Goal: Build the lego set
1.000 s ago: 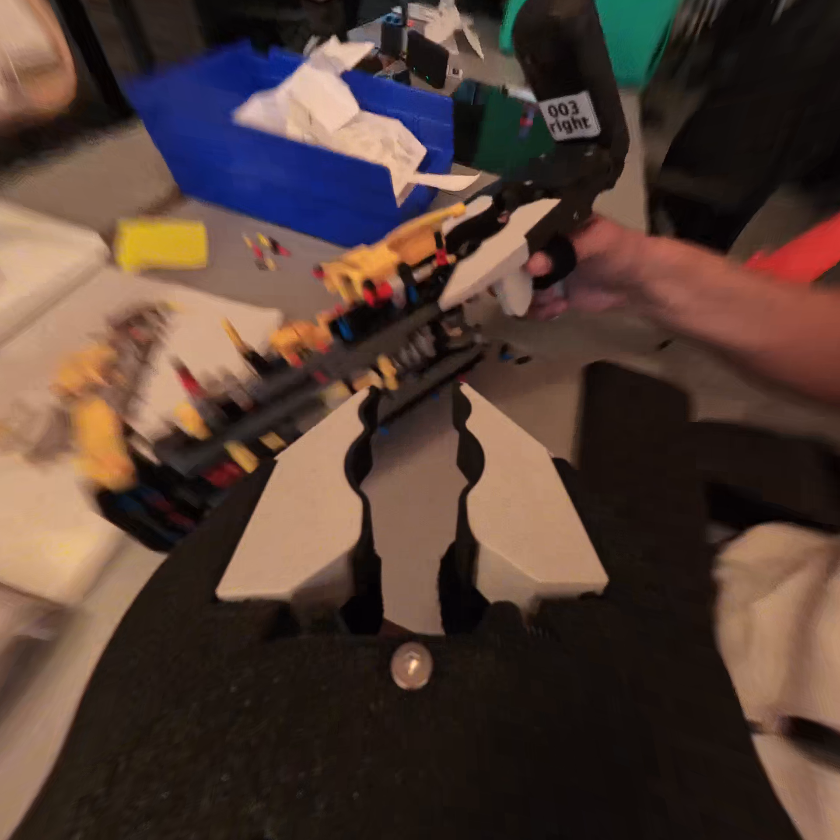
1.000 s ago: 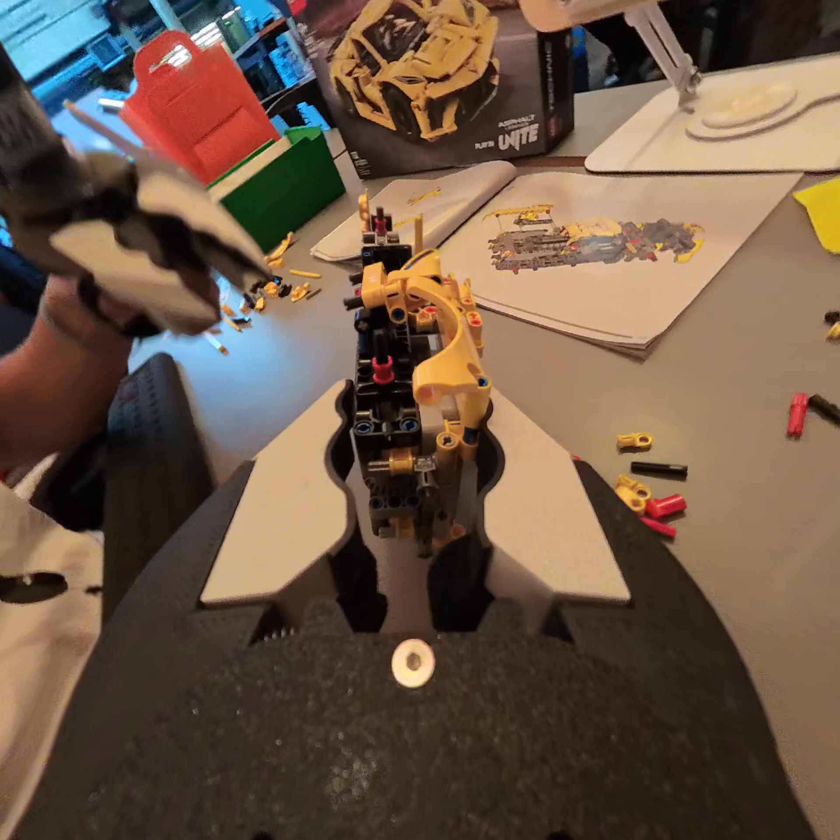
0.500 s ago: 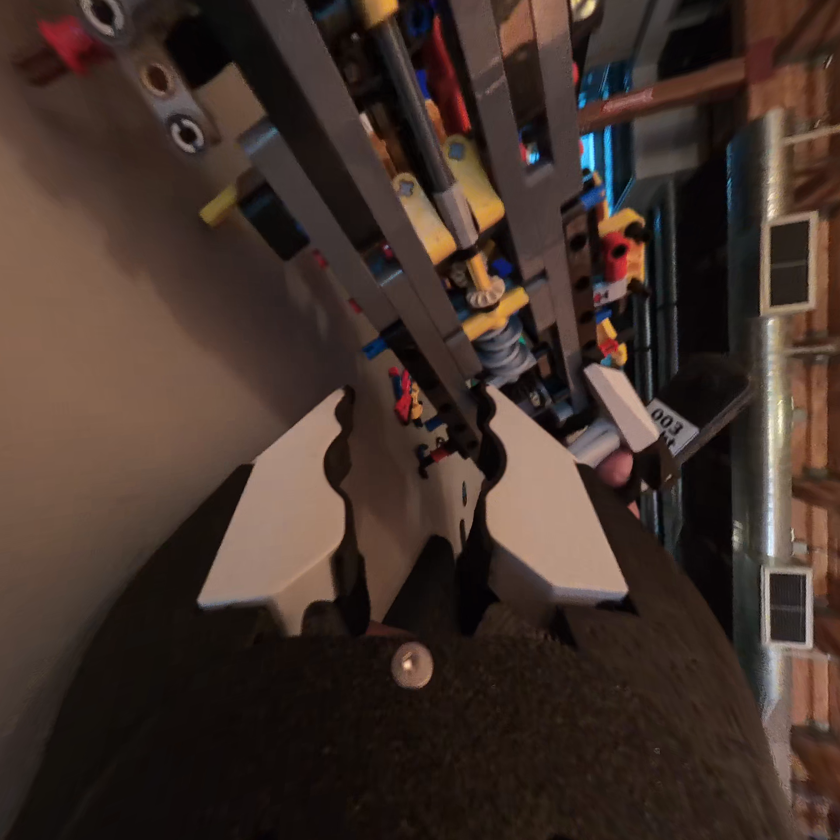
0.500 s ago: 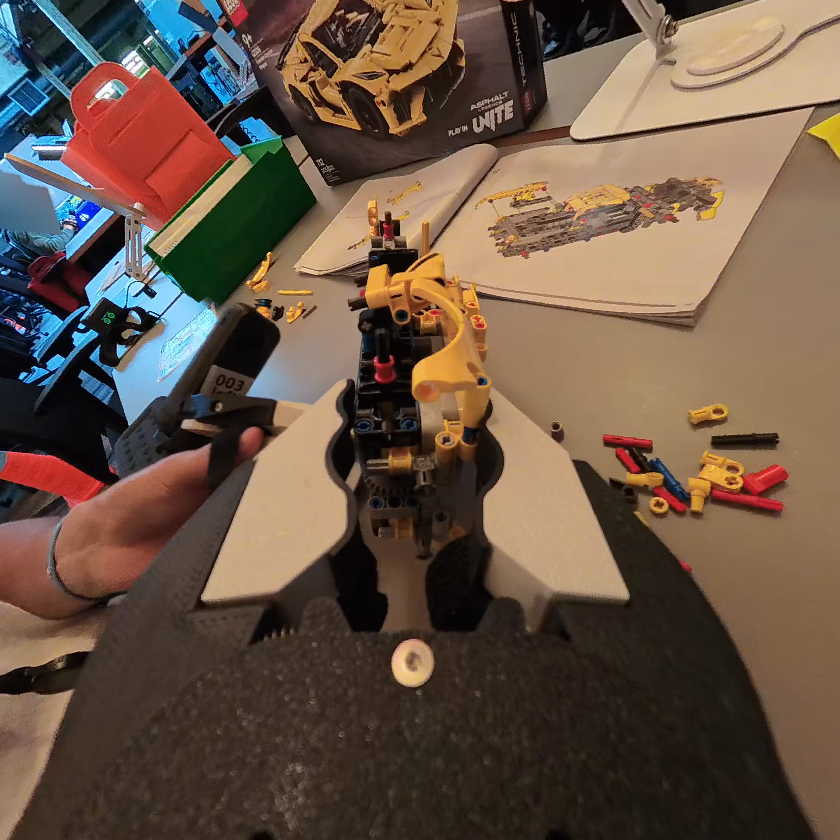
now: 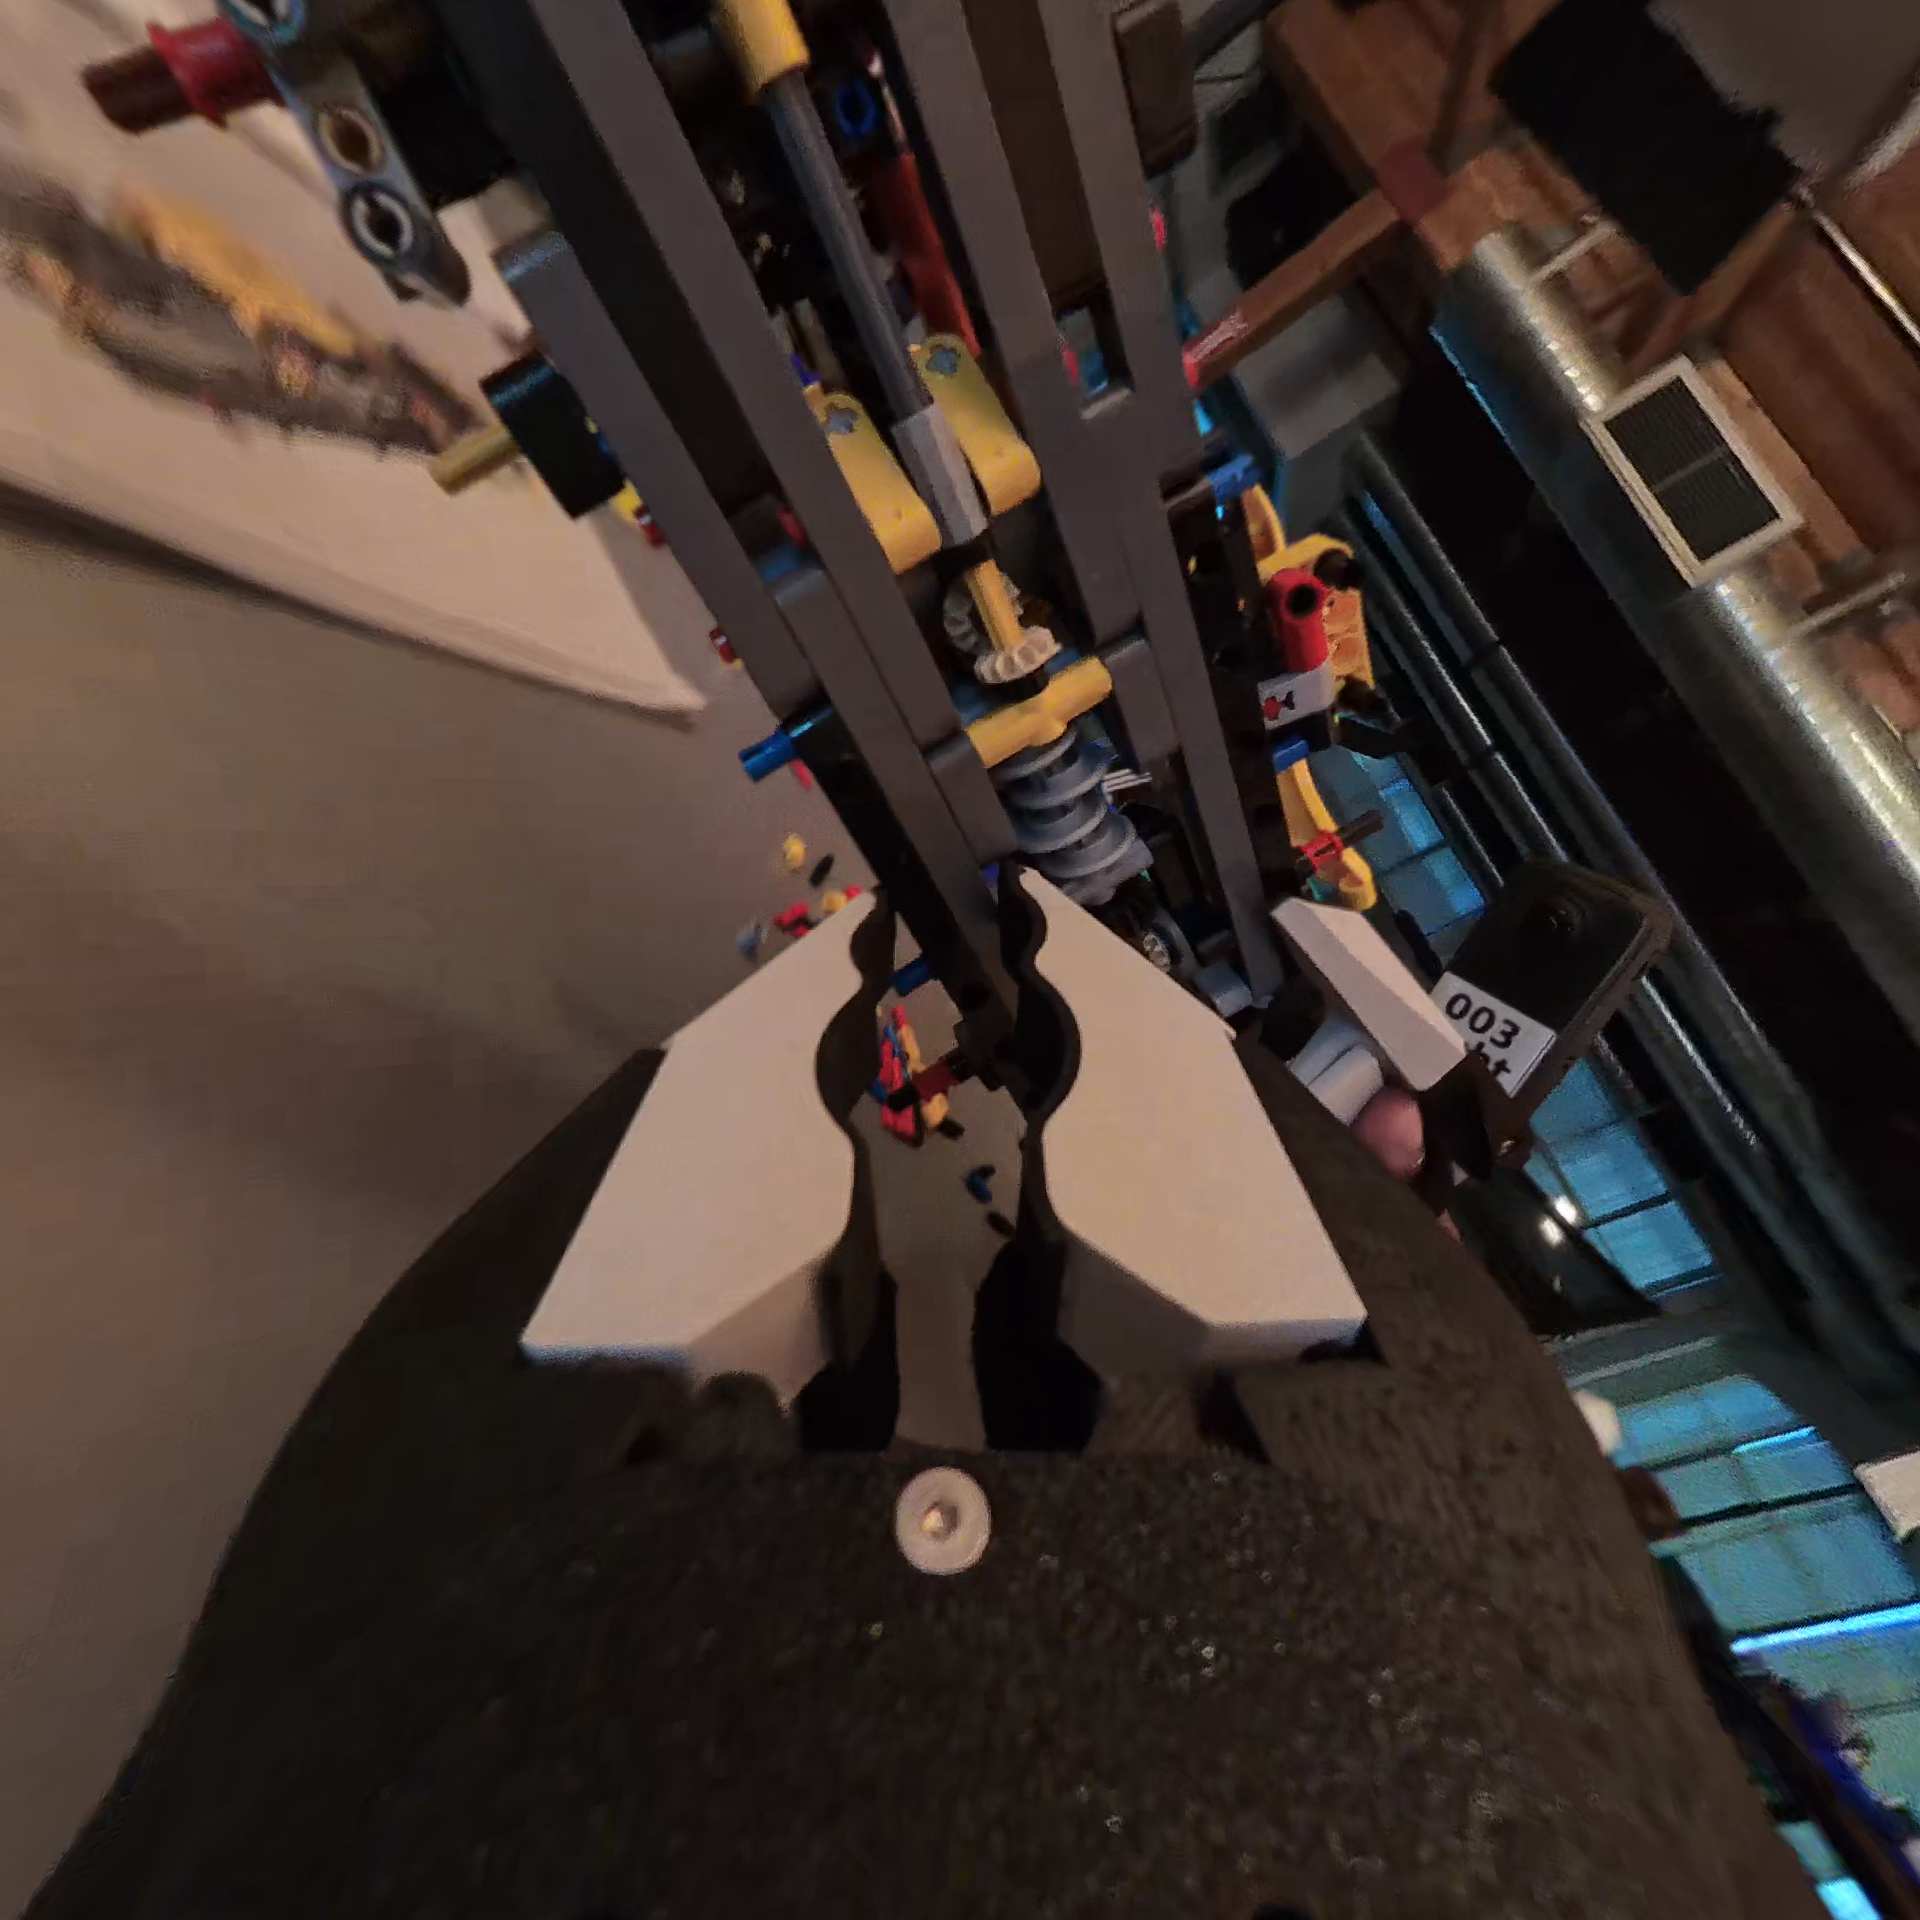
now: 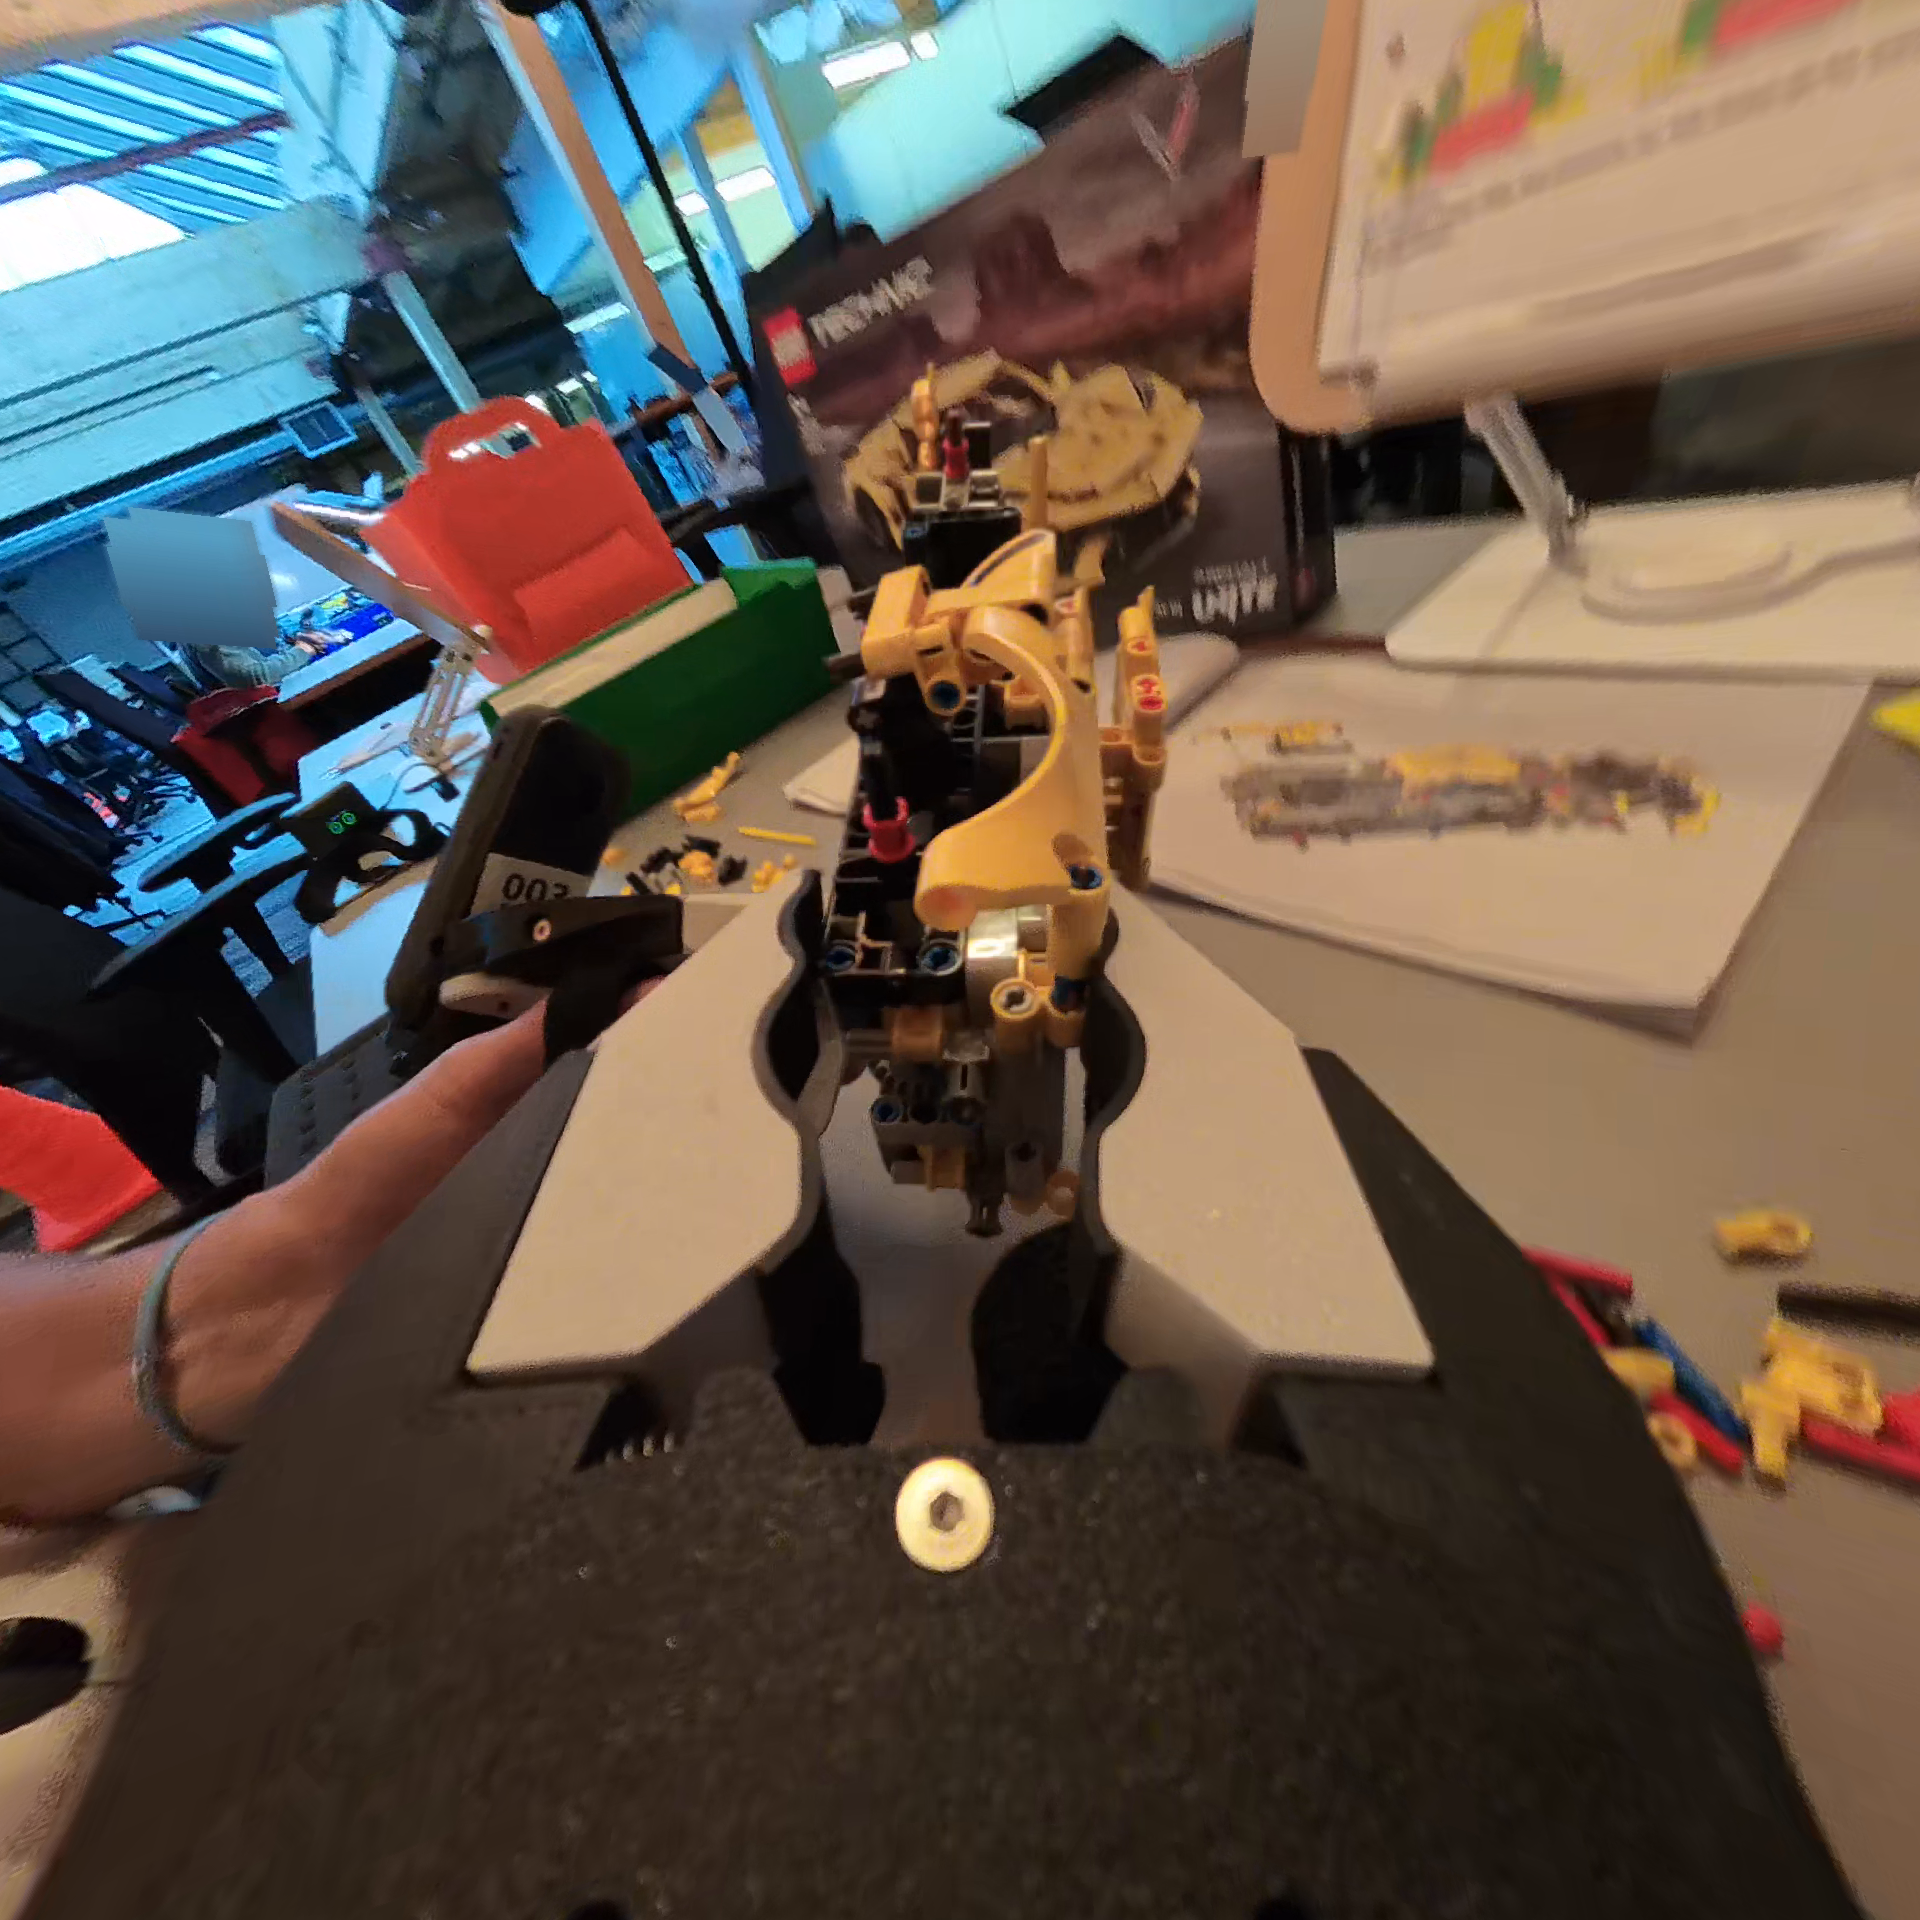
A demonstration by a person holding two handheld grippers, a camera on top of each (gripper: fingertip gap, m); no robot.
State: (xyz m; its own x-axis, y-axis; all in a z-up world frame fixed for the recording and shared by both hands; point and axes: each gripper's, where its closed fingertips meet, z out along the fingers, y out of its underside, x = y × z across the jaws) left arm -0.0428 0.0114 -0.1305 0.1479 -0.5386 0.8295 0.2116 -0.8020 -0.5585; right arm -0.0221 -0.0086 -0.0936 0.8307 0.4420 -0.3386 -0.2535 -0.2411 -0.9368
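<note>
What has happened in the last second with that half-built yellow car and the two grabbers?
The left gripper swung in under the model, and its fingers closed on a grey beam of the chassis. The right gripper tilted up, so the box shows higher. It stayed clamped on the model's end; the loose pieces stayed on the table.

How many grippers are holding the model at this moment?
2. The left gripper pinches a grey beam on the underside of the model. The right gripper clamps one end of the model between its fingers.
</note>
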